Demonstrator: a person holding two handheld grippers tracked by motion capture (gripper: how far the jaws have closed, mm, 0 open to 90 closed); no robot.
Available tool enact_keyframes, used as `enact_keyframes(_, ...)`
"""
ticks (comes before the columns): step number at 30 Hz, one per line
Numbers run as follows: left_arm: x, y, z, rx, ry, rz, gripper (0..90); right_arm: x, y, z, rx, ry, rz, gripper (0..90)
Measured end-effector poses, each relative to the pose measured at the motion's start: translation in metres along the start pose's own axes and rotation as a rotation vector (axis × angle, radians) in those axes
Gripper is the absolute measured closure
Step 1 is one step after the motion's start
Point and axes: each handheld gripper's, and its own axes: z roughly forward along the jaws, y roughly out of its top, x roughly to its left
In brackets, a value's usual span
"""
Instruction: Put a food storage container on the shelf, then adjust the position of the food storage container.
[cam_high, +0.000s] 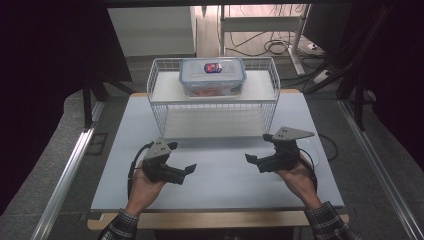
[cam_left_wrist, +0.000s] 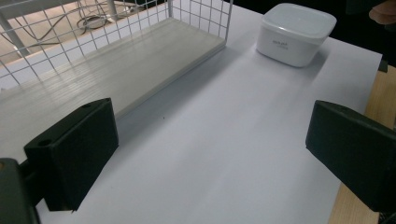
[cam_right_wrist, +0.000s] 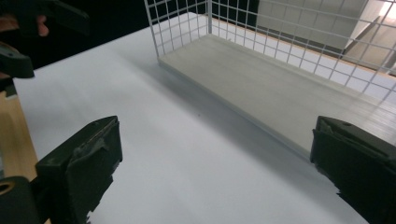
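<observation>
Left gripper (cam_high: 192, 168): I see its jaws standing wide apart with nothing between them, only bare table below.
Right gripper (cam_high: 248, 159): the same here, jaws spread wide and empty (in the right gripper view there is clear table between the two black pads).
Pose of the hands: both forearms come in from the near edge. Each hand holds its gripper low over the table (cam_high: 220, 175), and the two tips point inward, toward each other, with a wide gap between them.
Nearest things: the wire shelf (cam_high: 215, 97) stands just beyond the grippers. Its lower board is free.
Box with lid: a clear box (cam_high: 212, 76) with a blue-rimmed lid sits on the upper board of the shelf, well apart from both grippers. Something orange is inside, I cannot tell what.
White container (cam_left_wrist: 296, 32): it stands on the table near the right end of the shelf, close to the right hand.
Progress: I judge the work is at its very beginning; nothing is gripped and nothing is touched.
What is left: to reach for the box (or the white container), to close on it, and to move it, so almost everything.
</observation>
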Motion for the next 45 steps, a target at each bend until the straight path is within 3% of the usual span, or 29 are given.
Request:
enact_keyframes(6, -0.006, -0.016, -0.001, 0.017, 0.044, 0.002, 1.8, 0.008, -0.013, -0.006, -0.001, -0.016, 0.001, 3.4)
enact_keyframes(11, -0.009, -0.031, 0.000, 0.032, 0.039, -0.017, 1.0, 0.013, -0.026, -0.010, 0.007, -0.012, 0.005, 3.3)
enact_keyframes(16, -0.012, -0.041, -0.001, 0.017, 0.022, -0.025, 0.8, 0.016, -0.038, -0.009, 0.016, -0.023, 0.003, 3.4)
enact_keyframes(17, -0.015, -0.047, -0.001, 0.010, -0.014, -0.008, 0.8, 0.018, -0.042, -0.010, 0.006, -0.035, -0.009, 3.6)
enact_keyframes(18, -0.015, -0.047, -0.001, 0.010, -0.014, -0.008, 0.8, 0.018, -0.042, -0.010, 0.006, -0.035, -0.009, 3.6)
enact_keyframes(19, -0.020, -0.053, 0.000, 0.026, -0.015, 0.032, 0.9, 0.020, -0.047, -0.010, 0.003, -0.040, -0.016, 3.6)
enact_keyframes(22, -0.028, -0.056, 0.004, 0.077, 0.028, 0.097, 1.1, 0.022, -0.054, -0.008, 0.022, -0.040, -0.022, 3.6)
enact_keyframes(26, -0.031, -0.059, 0.009, 0.120, 0.045, 0.125, 1.1, 0.025, -0.064, -0.001, 0.068, -0.040, -0.034, 3.6)
enact_keyframes(35, -0.025, -0.061, 0.006, 0.090, 0.042, 0.068, 1.1, 0.018, -0.069, 0.002, 0.098, -0.065, -0.005, 3.6)
enact_keyframes(43, -0.024, -0.061, 0.007, 0.099, 0.039, 0.074, 1.4, 0.009, -0.064, -0.001, 0.122, -0.148, 0.021, 0.0)
enact_keyframes(45, -0.024, -0.061, 0.006, 0.095, 0.042, 0.073, 1.4, 0.005, -0.065, -0.002, 0.145, -0.138, 0.045, 0.1)
